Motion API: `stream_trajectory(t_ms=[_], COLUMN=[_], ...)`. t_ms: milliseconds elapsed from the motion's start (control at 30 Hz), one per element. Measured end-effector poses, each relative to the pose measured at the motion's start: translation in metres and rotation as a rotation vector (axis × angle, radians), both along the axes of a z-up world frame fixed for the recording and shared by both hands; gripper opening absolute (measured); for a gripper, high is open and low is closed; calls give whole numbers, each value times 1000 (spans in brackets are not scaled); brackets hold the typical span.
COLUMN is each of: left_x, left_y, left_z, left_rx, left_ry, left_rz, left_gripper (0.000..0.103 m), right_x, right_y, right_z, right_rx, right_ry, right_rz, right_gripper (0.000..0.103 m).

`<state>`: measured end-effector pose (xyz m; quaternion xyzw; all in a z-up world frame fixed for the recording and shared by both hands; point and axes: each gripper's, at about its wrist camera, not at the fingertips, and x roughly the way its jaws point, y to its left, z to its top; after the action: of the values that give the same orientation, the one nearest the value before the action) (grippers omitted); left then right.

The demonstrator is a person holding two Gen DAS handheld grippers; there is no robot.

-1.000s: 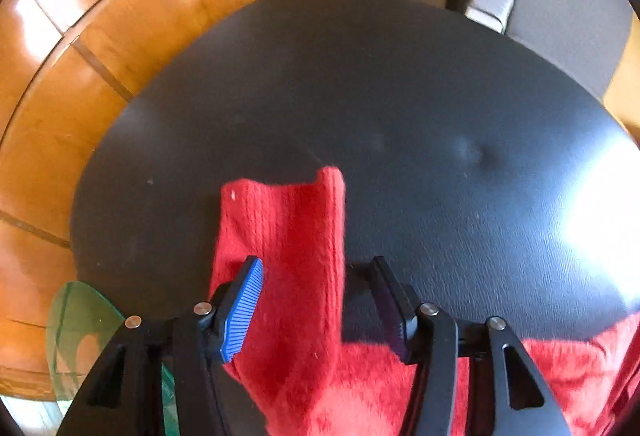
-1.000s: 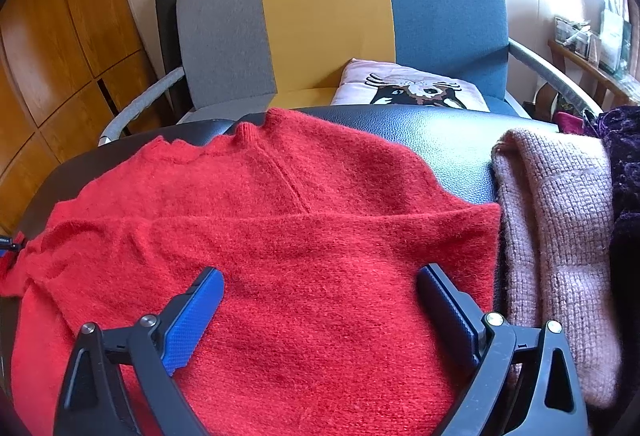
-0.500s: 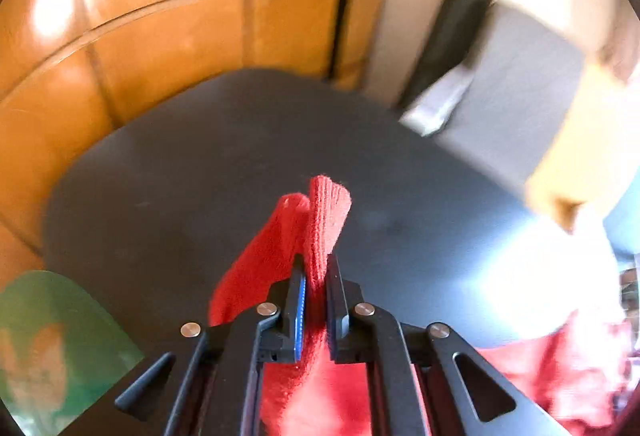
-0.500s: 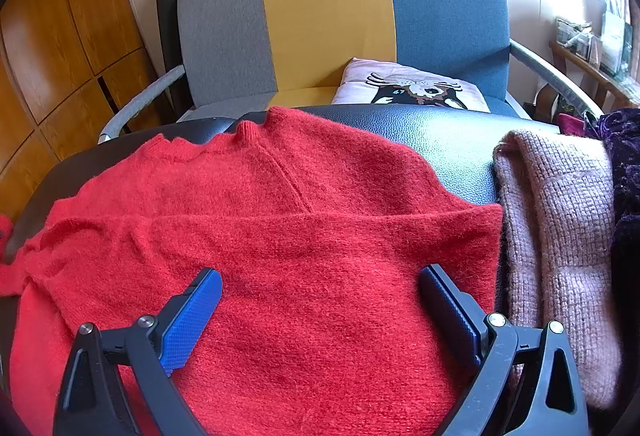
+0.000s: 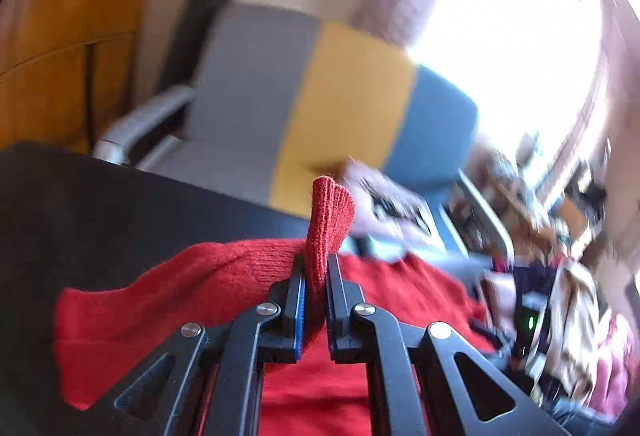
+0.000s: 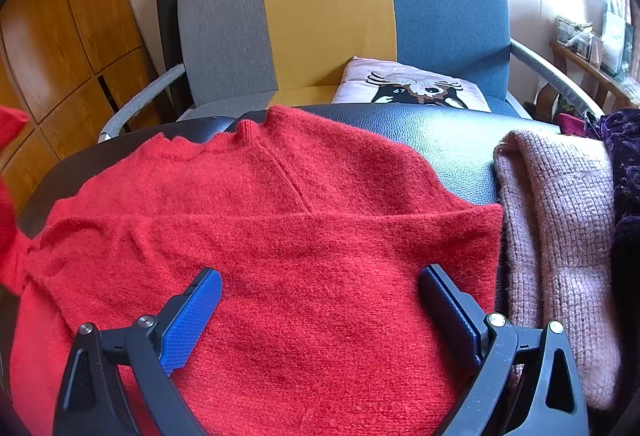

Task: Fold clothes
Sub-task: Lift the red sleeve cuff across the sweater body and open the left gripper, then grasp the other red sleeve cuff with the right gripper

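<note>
While L gripper (image 5: 316, 268) jaws pinch red sweater (image 6: 280, 236) cuff, R gripper (image 6: 320, 288) jaws spread w/ nothing between

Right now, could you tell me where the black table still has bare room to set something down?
Bare black table shows behind the red sweater, between its collar and the pink knit, and a strip along its left edge. The right side is crowded: the pink knit lies against the sweater, dark purple fabric beyond it.

Pink knit (image 6: 560, 236) just beside sweater's (image 6: 280, 236) right edge
</note>
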<state>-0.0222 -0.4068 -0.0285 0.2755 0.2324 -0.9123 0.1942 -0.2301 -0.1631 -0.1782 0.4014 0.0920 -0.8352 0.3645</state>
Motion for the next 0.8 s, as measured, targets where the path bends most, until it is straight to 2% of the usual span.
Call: stream_trajectory(t_ms=[133, 167, 233, 367, 500, 600, 700, 800], left_x=[-55, -65, -71, -32, 15, 43, 67, 82], left_y=[75, 91, 100, 118, 115, 97, 74, 56], left_z=[-30, -41, -60, -66, -70, -94, -103, -113], left_rx=[-70, -87, -94, -109, -116, -41, 118, 253], left_ry=[-138, -178, -230, -229, -200, -230, -125, -19], left_rz=[-129, -162, -201, -201, -131, -40, 3, -8], left_gripper=[10, 15, 18, 24, 25, 28, 28, 28], right_x=[1, 1, 1, 0, -1, 1, 2, 10], right_y=[-1, -1, -1, 1, 2, 1, -4, -11], right_z=[0, 0, 0, -1, -1, 0, 1, 8], right_rx=[9, 12, 16, -4, -20, -10, 25, 69], right_ry=[1, 1, 1, -9, -14, -6, 4, 32], right_rz=[5, 6, 10, 16, 20, 20, 22, 40], right_gripper=[101, 101, 101, 102, 103, 103, 103, 103])
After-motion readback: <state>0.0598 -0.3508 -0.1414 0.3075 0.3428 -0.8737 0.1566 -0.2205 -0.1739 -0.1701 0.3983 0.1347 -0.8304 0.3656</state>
